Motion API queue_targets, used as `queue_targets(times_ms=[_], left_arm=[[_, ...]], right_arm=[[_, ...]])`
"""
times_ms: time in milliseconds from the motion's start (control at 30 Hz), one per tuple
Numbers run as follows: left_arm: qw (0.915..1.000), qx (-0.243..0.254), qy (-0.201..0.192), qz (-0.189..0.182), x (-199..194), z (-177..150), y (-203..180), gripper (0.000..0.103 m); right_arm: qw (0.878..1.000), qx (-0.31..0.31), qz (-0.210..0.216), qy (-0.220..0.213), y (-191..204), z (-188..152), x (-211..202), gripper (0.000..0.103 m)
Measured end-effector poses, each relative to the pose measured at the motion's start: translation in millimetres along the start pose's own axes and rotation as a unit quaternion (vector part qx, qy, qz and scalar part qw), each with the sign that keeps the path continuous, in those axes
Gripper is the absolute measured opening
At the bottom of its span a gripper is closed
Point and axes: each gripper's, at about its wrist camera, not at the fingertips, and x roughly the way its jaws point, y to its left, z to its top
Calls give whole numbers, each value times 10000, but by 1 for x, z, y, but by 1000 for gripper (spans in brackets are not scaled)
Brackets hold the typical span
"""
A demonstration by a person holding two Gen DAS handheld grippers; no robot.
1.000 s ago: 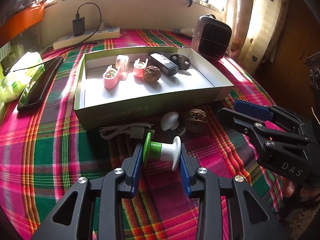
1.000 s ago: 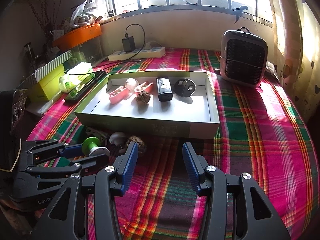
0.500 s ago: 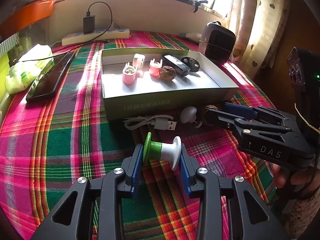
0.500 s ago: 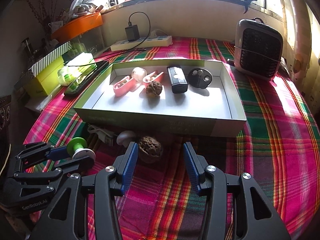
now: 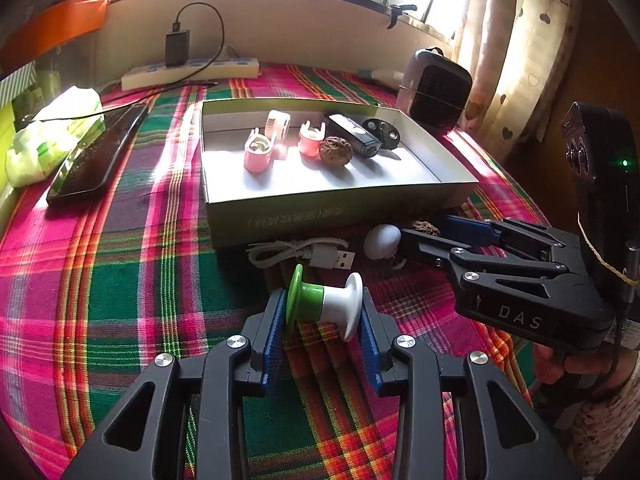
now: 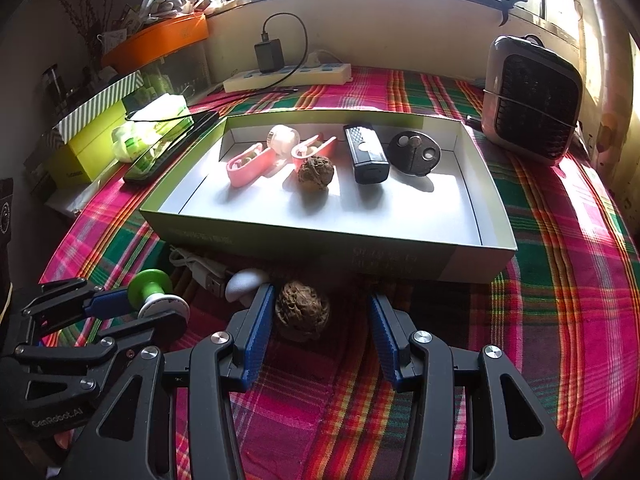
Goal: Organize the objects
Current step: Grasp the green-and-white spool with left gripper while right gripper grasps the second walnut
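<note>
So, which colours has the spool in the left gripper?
Green and white spool, clearest in the left wrist view.

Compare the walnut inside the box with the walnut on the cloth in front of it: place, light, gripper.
The walnut in the box sits on the white floor of the box, sunlit, with no gripper near. The walnut on the cloth lies outside the front wall, in shadow, between the open fingers of the right gripper, beside its left pad. Both are brown, wrinkled and look alike in size.

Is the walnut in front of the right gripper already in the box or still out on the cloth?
Out. The walnut lies on the tablecloth in front of the box, between the right gripper's open jaws.
</note>
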Motion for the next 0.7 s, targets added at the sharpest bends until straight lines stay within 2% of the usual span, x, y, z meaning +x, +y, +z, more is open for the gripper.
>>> queue_targets(times_ms=[67, 233, 500, 700], left_arm=[[10000, 3, 2, 28, 1, 1, 0, 32], [9999, 50, 7, 143, 3, 2, -3, 32], [9997, 26, 0, 254, 3, 3, -5, 32], [9993, 50, 24, 371, 4, 4, -9, 32]], right_arm=[[10000, -40, 85, -1, 0, -1, -1, 40], [9998, -91, 197, 33, 0, -2, -1, 30], [9993, 75, 370, 11, -7, -4, -3, 29], [9995, 126, 297, 49, -12, -7, -5, 29]])
